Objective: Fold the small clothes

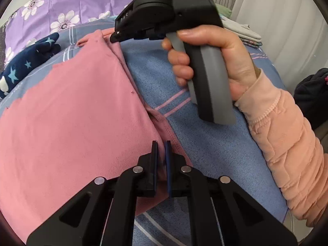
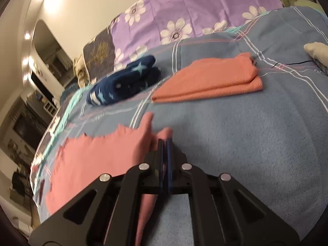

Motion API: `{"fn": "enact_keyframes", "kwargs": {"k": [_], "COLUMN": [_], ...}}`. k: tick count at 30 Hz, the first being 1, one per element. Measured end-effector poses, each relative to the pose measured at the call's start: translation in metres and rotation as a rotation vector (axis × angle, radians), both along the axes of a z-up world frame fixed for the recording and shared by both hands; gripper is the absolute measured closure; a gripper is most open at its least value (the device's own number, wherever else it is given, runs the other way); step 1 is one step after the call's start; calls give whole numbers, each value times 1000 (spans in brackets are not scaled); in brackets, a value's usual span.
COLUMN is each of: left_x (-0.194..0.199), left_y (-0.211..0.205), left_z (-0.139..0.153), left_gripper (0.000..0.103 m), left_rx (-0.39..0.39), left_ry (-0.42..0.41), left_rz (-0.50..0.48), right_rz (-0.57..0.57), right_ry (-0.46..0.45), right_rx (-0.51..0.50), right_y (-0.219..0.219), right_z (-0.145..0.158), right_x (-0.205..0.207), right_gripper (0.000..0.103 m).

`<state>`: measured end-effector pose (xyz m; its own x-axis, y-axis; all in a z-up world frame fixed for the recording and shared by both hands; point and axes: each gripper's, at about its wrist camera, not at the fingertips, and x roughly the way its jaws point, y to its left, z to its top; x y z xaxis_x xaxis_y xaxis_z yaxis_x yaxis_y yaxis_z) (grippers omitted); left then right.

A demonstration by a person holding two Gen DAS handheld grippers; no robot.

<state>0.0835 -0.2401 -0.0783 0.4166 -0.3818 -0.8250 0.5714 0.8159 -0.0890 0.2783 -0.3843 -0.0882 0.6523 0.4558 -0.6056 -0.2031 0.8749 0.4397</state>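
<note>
A: Start with the left tongs. How do they stand?

B: Nearly closed, with only a narrow slit between the two fingers. They pinch the near right edge of the pink garment. The cloth runs right up between the fingers, and a thin strip of its hem shows in the slit.

A: And the right tongs?

B: Pressed tight together on a corner of the same pink garment. From the right wrist camera a bunched fold pokes up at 11 o'clock of the tips, and the rest of the cloth spreads away toward 8 o'clock.

A: Can the left camera see the right tongs?

B: Yes, at about 12 o'clock. A right hand grips the handle, and the tips sit on the far corner of the pink garment.

A: So where does the garment lie overall?

B: On the blue bedspread, stretched between the two tongs along its right edge, with its body spread left of both.

A: What lies beyond?

B: From the right camera, a folded orange cloth lies at 1 o'clock, well apart. A dark blue starry garment sits at 11 o'clock, beside the orange one. A purple flowered sheet lies behind them.
</note>
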Motion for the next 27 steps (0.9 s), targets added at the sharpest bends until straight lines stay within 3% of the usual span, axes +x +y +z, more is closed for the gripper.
{"fn": "enact_keyframes", "kwargs": {"k": [2, 4, 7, 11, 13, 14, 15, 16, 17, 18, 23, 27], "left_x": [-2, -7, -3, -4, -6, -6, -7, -9, -12, -14, -23, -37], "left_y": [-2, -5, -6, -3, -3, -3, -4, -7, -9, -11, -2, 31], "left_z": [-2, -2, -2, -2, -3, -3, -3, -3, -3, -3, 3, 15], "left_gripper": [97, 97, 97, 96, 92, 85, 75, 73, 69, 68, 67, 65], "left_rx": [-8, -4, -12, -31, -36, -45, -51, -49, -39, -39, -128, -184], "left_ry": [1, -8, -7, -3, -7, -6, -4, -10, -22, -28, 37, 61], "left_rz": [-25, -51, -57, -54, -57, -67, -77, -90, -101, -111, -161, -149], "right_rz": [-68, -65, -58, 88, 207, 247, 254, 216, 133, 140, 119, 128], "right_ry": [50, 66, 36, 43, 34, 41, 59, 67, 71, 58, 39, 47], "right_rx": [-76, 13, 23, 100, 142, 145, 83, 6, -154, -178, -165, -141], "right_y": [-1, -13, -21, -12, 1, 7, 19, 25, 33, 36, 28, 24], "right_z": [-14, -16, -8, 2, 8, 8, 4, 0, -11, -16, -13, -15], "right_x": [10, 13, 7, -1, -6, -9, -8, -7, -2, -1, -4, -7], "right_gripper": [103, 103, 103, 100, 99, 99, 99, 98, 103, 103, 103, 103]}}
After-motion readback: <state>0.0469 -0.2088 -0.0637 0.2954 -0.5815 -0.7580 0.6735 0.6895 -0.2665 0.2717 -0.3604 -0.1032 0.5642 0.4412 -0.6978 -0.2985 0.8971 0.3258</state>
